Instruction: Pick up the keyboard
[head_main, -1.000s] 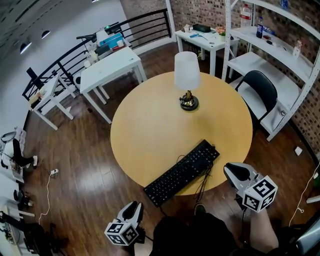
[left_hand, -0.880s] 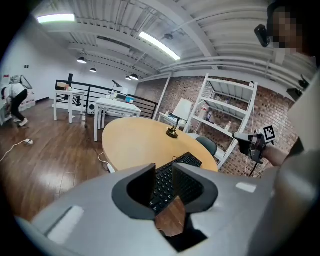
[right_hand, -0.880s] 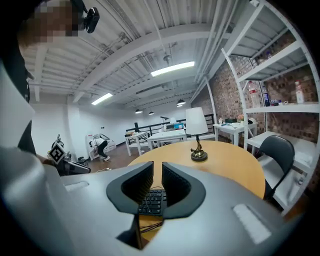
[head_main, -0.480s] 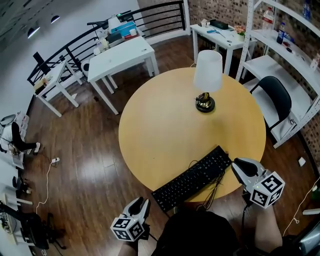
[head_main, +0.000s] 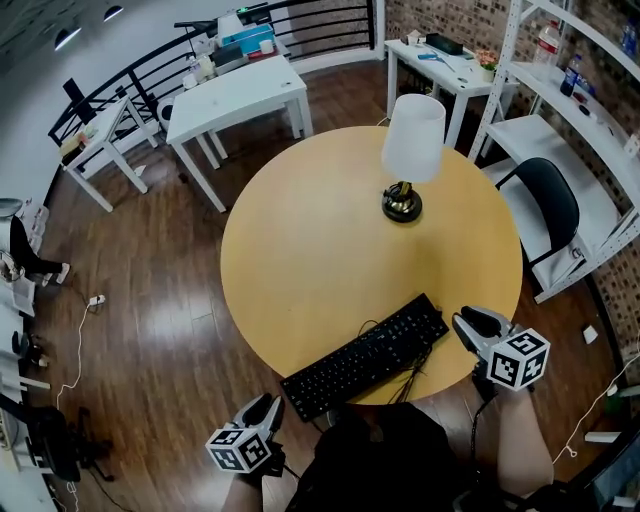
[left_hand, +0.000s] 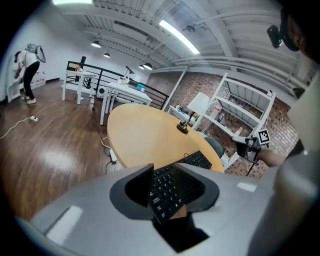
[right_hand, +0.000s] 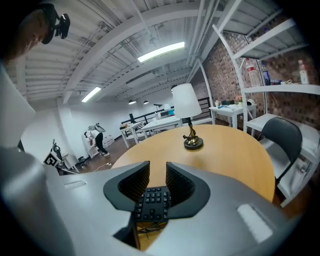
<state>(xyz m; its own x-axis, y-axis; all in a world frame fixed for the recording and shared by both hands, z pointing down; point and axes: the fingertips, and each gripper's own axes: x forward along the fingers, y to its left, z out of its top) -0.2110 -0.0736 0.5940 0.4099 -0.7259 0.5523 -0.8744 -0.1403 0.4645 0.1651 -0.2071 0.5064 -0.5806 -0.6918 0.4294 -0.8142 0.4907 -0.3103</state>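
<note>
A black keyboard (head_main: 365, 357) lies slantwise near the front edge of the round wooden table (head_main: 320, 240). My left gripper (head_main: 264, 408) hangs just off the table edge by the keyboard's left end. In the left gripper view that gripper (left_hand: 166, 173) is open and the keyboard's end (left_hand: 172, 192) shows in the gap, with no pad pressing on it. My right gripper (head_main: 466, 326) sits close beside the keyboard's right end. Its jaws are opening, and in the right gripper view (right_hand: 157, 176) the keyboard's end (right_hand: 152, 202) lies low between them, apart from the pads.
A white-shaded lamp (head_main: 408, 160) stands at the table's far side. The keyboard cable (head_main: 408, 368) loops over the front edge. A black chair (head_main: 545, 205) and white shelves (head_main: 590, 110) are at the right. White tables (head_main: 235, 95) and a railing are behind.
The right gripper has come in leftward and down to the keyboard's right end. The left gripper has sunk a little by the left end. The head view has shifted.
</note>
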